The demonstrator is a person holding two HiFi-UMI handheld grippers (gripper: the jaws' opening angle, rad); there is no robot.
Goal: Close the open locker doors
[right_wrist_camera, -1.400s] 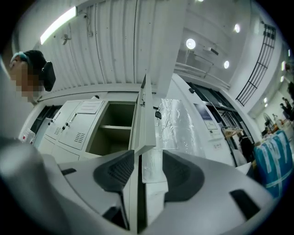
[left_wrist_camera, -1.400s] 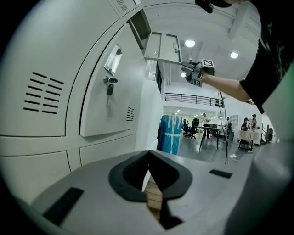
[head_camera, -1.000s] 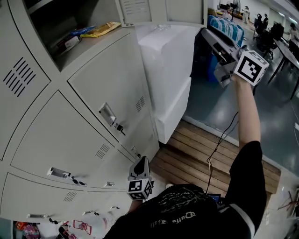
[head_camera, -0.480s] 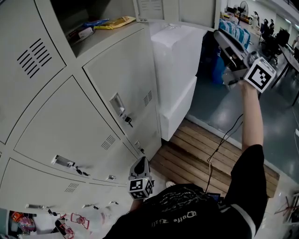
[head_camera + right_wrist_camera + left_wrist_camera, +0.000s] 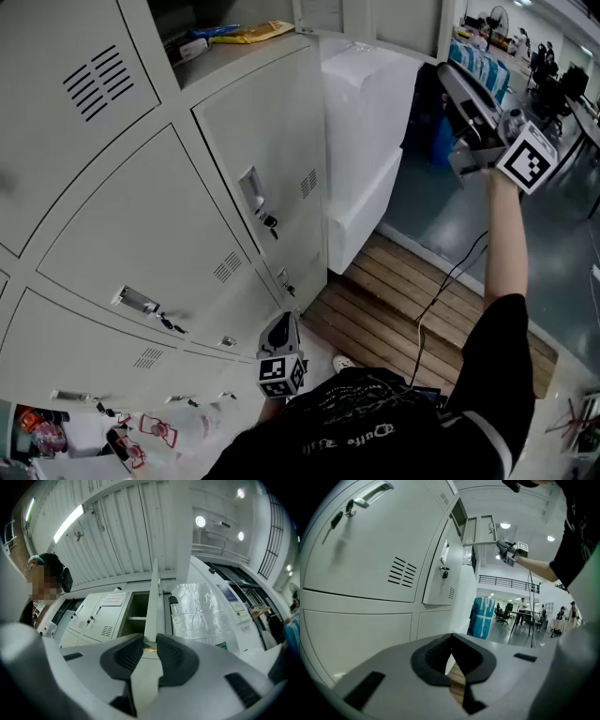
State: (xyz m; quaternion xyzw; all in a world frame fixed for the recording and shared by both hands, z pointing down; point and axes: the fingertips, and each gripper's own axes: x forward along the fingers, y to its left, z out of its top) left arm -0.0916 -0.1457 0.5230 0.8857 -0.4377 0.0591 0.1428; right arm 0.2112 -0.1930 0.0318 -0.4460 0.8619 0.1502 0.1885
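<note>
Locker door [image 5: 151, 597] — the top one, swung out from its open compartment [image 5: 135, 613] — looks like thin sheet metal: light, stiff, free on its hinges, apt to clang if shoved. Its free edge gives the best hold; the right tool [image 5: 150, 645] has just been closing there and pinches it. The left tool [image 5: 451, 641] hangs low beside the closed lockers [image 5: 370, 550], clenched on nothing.

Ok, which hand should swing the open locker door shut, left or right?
Right. The right gripper has just closed its jaws on the edge of the open locker door, up high. The left gripper hangs low by the closed lower lockers, holding nothing.
</note>
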